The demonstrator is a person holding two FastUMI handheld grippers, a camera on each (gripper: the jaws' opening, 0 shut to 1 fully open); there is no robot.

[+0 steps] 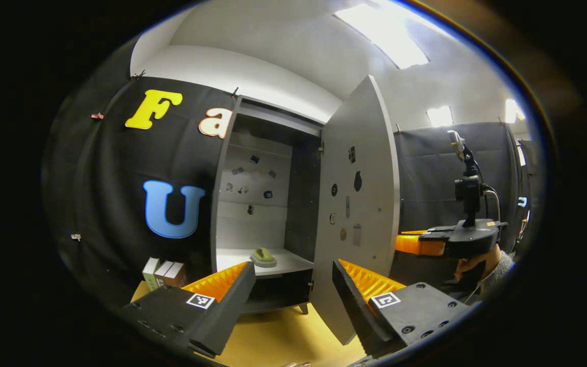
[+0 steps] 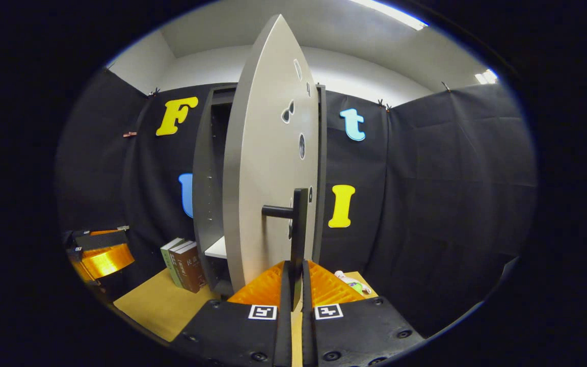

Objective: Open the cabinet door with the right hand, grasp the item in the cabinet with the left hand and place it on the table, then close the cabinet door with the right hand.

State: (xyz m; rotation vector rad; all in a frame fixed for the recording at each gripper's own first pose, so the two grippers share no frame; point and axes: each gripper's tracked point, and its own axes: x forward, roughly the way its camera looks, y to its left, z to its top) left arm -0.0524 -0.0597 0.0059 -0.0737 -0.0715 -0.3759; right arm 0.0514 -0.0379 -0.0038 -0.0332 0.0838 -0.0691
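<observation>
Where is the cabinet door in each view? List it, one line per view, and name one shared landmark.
Left gripper view: the door stands right of centre, swung open.
Right gripper view: the door stands at centre, nearly edge-on, its handle clamped in the right gripper.
Shared landmark: the books, at lower left in both.

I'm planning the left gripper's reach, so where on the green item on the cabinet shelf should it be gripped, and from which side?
Take the green item across its low domed body, coming straight in through the open front. It sits near the shelf edge, the door swung clear right. The left tongs are open and already face it.
</observation>
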